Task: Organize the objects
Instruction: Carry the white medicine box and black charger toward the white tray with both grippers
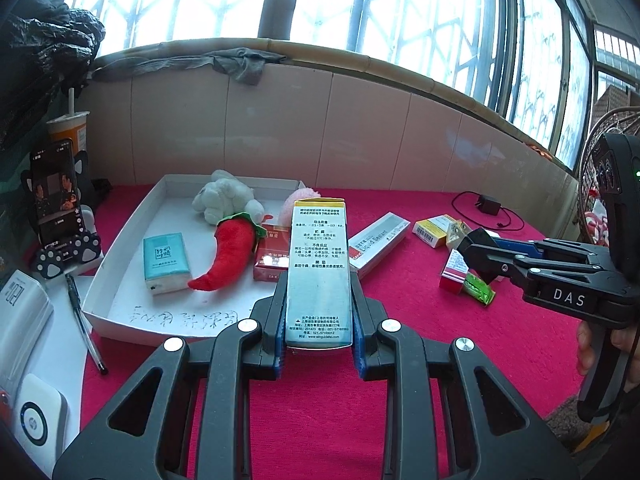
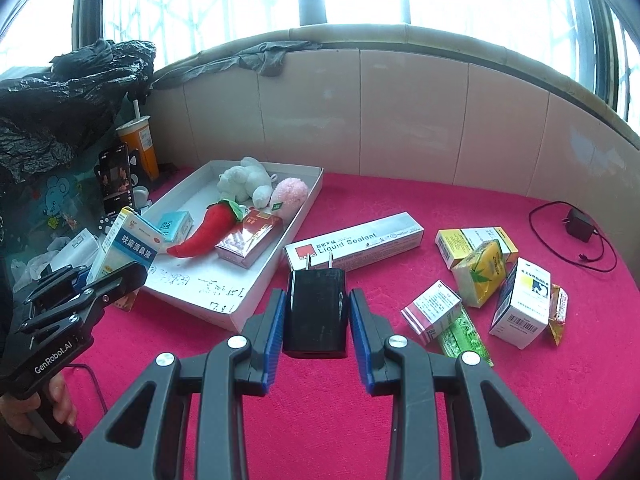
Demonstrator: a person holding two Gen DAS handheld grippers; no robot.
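The white tray (image 2: 280, 280) already holds toys and small boxes, the left gripper (image 1: 319, 316) squeezes a medicine box (image 1: 319, 264) and the right gripper (image 2: 316, 312) a black plug (image 2: 315, 312) — more boxes wait on the red table (image 2: 440, 400).

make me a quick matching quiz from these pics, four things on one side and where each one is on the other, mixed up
Things:
1. medicine box
2. black charger plug
3. red chili plush
4. Liquid Sealant box

Places:
A. lying in the white tray
B. clamped in the right claw
C. lying on the red cloth beside the tray
D. clamped in the left claw

Pairs: 1-D, 2-B, 3-A, 4-C
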